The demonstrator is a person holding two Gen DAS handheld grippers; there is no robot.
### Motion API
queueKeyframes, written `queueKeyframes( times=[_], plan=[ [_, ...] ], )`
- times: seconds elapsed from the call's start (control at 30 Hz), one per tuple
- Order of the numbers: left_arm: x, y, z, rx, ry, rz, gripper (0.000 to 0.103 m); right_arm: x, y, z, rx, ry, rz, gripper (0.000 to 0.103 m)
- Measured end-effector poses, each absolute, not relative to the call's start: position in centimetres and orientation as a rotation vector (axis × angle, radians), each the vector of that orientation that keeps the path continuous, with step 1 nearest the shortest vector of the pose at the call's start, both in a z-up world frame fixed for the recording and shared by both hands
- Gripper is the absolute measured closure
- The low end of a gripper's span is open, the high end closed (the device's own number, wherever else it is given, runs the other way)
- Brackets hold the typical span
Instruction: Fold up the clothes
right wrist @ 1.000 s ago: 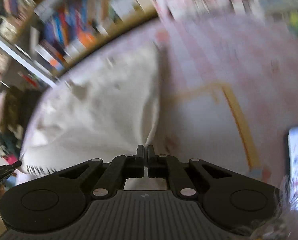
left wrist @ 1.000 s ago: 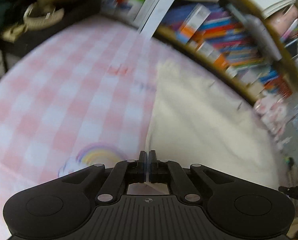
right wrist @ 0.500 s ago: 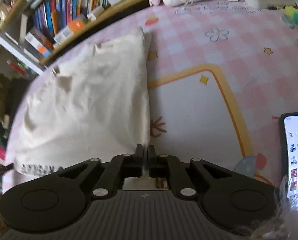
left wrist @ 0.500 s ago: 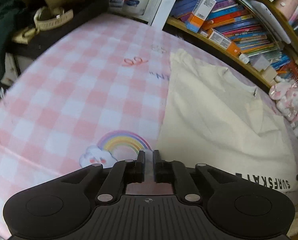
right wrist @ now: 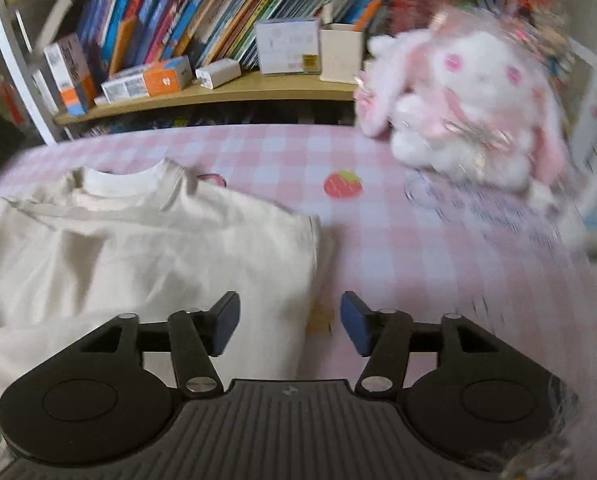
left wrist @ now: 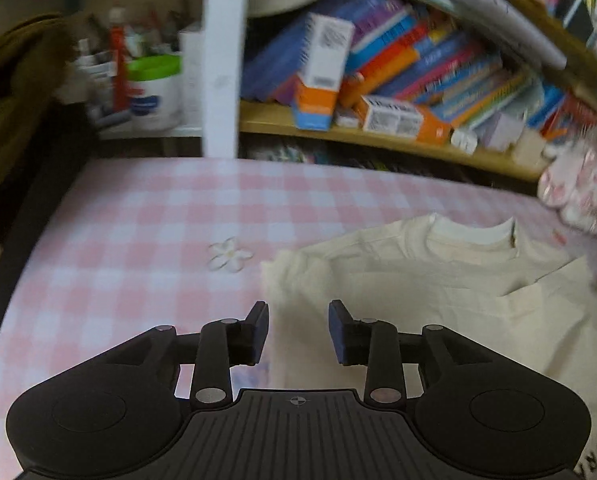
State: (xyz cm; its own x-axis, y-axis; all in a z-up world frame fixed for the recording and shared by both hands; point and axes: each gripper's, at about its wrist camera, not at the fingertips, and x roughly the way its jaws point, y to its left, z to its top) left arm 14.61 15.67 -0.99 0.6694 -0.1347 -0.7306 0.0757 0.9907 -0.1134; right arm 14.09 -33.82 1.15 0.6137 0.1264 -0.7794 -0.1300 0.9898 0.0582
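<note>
In the left wrist view, the left tongs [left wrist: 298,316] stand wide apart and hold nothing. They hang over the left edge of a cream T-shirt [left wrist: 438,288], which lies flat on the pink-and-white checked counter [left wrist: 146,240], its collar toward the far side. Black lettering shows on the shirt at the lower right corner of the view. A white flower print [left wrist: 230,254] sits on the checked cover just left of the shirt. Behind the counter, a wooden shelf [left wrist: 378,136] carries leaning books and boxes, and a white tub with a green lid [left wrist: 154,88] stands further left.

In the right wrist view, the right tongs [right wrist: 290,322] are also spread wide and empty, straddling the shirt's right edge, so the left finger is over the fabric and the right finger over bare checked cover. A strawberry print [right wrist: 343,184] lies beyond the shirt. A pink-and-white plush bunny [right wrist: 470,104] sits at the far right of the counter, below the bookshelf.
</note>
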Motion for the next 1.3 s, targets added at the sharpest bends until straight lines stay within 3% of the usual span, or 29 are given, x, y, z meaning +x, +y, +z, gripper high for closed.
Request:
queueKeyframes(
  times=[0.03, 0.17, 0.33, 0.37, 0.4, 0.43, 0.53, 0.63, 0.87, 0.93, 1.0, 1.1, 1.3],
  plan=[
    [15.1, 15.4, -1.2, -0.061, 0.831, -0.120, 0.063, 15.0, -33.4, 0.9, -0.022, 0.899, 0.138, 0.029],
    [16.8, 15.0, -2.0, -0.032, 0.845, -0.137, 0.060, 17.6, -32.9, 0.0, -0.023, 0.905, 0.131, 0.034],
    [18.7, 15.5, -3.1, -0.033, 0.872, -0.137, 0.061, 19.9, -32.6, -1.2, -0.006, 0.936, 0.131, 0.061],
    [18.8, 15.6, -3.2, -0.044, 0.868, -0.153, 0.067, 20.3, -32.6, -1.5, -0.005, 0.941, 0.130, 0.063],
    [18.8, 15.7, -3.3, -0.057, 0.862, -0.173, 0.094, 20.5, -32.6, -1.6, 0.001, 0.943, 0.135, 0.071],
    [18.9, 16.0, -3.4, -0.081, 0.851, -0.169, 0.099, 20.6, -32.7, -1.8, 0.007, 0.944, 0.142, 0.090],
    [19.1, 17.3, -3.5, -0.160, 0.817, -0.144, 0.101, 19.6, -33.4, -0.4, 0.057, 0.879, 0.163, 0.093],
    [19.3, 18.5, -3.7, -0.238, 0.781, -0.119, 0.101, 17.5, -36.6, 2.0, 0.284, 0.727, 0.143, 0.094],
    [20.7, 18.3, -4.8, -0.259, 0.794, -0.055, 0.100, 21.1, -37.6, -3.0, 0.301, 0.859, -0.017, 0.094],
    [20.4, 17.9, -3.9, -0.237, 0.774, -0.055, 0.091, 21.4, -37.5, -3.2, 0.297, 0.856, -0.025, 0.095],
    [20.1, 17.5, -3.1, -0.214, 0.755, -0.055, 0.070, 21.5, -37.5, -2.9, 0.275, 0.857, -0.021, 0.094],
    [19.7, 16.9, -1.9, -0.180, 0.725, -0.055, 0.069, 21.3, -37.6, -1.9, 0.216, 0.837, -0.032, 0.081],
    [18.6, 14.1, 0.4, -0.119, 0.688, -0.132, 0.069, 20.2, -35.9, 0.7, 0.075, 0.767, 0.055, 0.068]
  ],
)
